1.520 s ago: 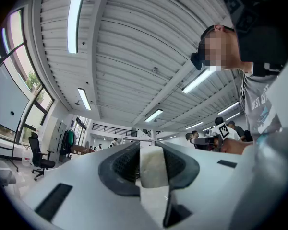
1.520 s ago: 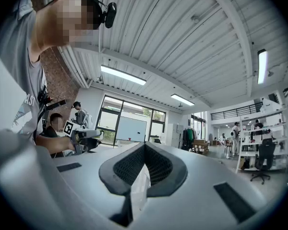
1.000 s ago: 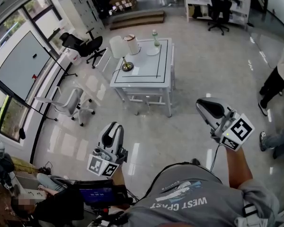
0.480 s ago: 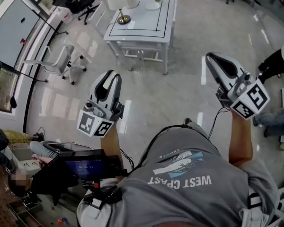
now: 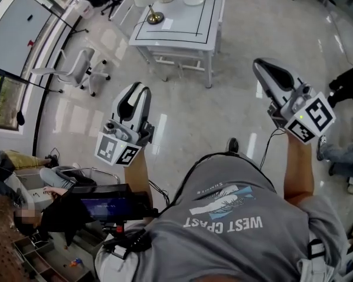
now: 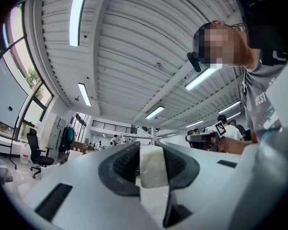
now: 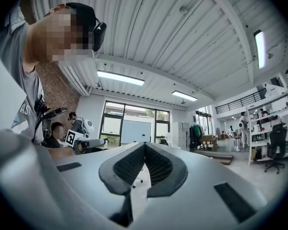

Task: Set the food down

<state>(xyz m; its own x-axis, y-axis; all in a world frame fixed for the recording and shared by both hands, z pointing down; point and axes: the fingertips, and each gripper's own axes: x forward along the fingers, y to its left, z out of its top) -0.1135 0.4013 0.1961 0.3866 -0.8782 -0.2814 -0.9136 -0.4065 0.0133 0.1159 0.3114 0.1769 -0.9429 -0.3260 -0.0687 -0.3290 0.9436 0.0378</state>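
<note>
Head view: pale glossy floor (image 5: 223, 116) fills most of the frame; white square table with black border line (image 5: 182, 22) stands well ahead of both grippers, its far edge and the items on it cut off at the top. Held in mid-air over the floor, well apart from the table, the left gripper (image 5: 136, 91) pinches a small off-white soft-looking block of food (image 6: 152, 169) between its dark ribbed pads (image 6: 125, 164); block hidden by the gripper body in head view, kind of food not discernible. The right gripper (image 7: 145, 159) is empty, pads pressed together at the tips.
</note>
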